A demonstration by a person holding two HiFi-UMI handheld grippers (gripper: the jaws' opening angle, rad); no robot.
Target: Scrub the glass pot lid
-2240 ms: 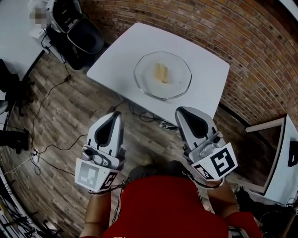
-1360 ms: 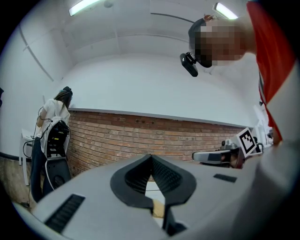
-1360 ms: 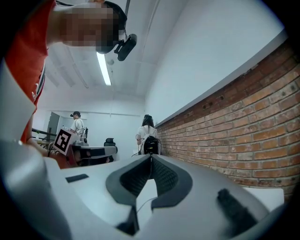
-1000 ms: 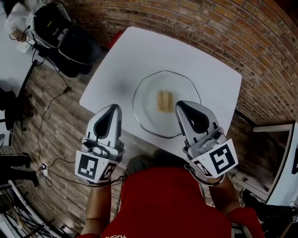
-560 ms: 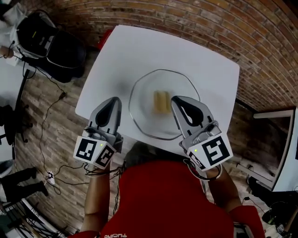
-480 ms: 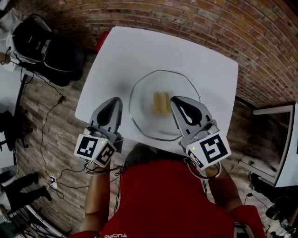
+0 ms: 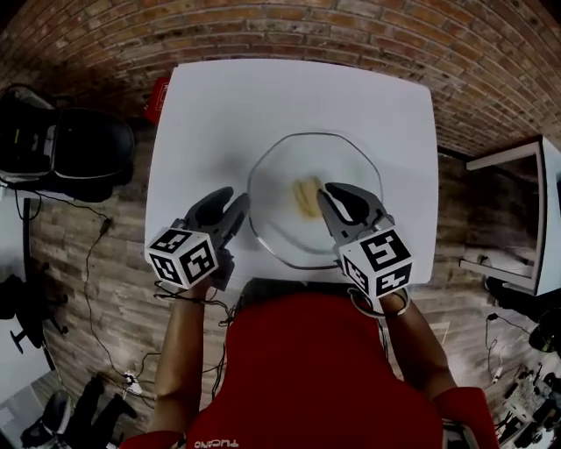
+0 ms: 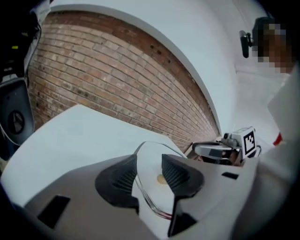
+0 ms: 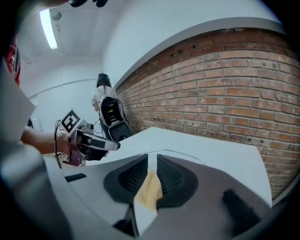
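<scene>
Bracing the glass pot lid at the centre of the table likely called for squaring the left gripper, jaws just parted and empty, on its 9 o'clock rim; the right gripper was clenched beside the yellow pad.

Red brick wall, wood-plank floor with trailing cables, white square table, bulky black object, ceiling strip light

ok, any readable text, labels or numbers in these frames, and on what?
Print at the hem of the red shirt: cut off by the frame edge, unreadable.
Cubes on the left gripper (jaws just opening, clamping nothing) and the right gripper: square black-and-white codes, no letters or digits.
Nothing else legible.
</scene>
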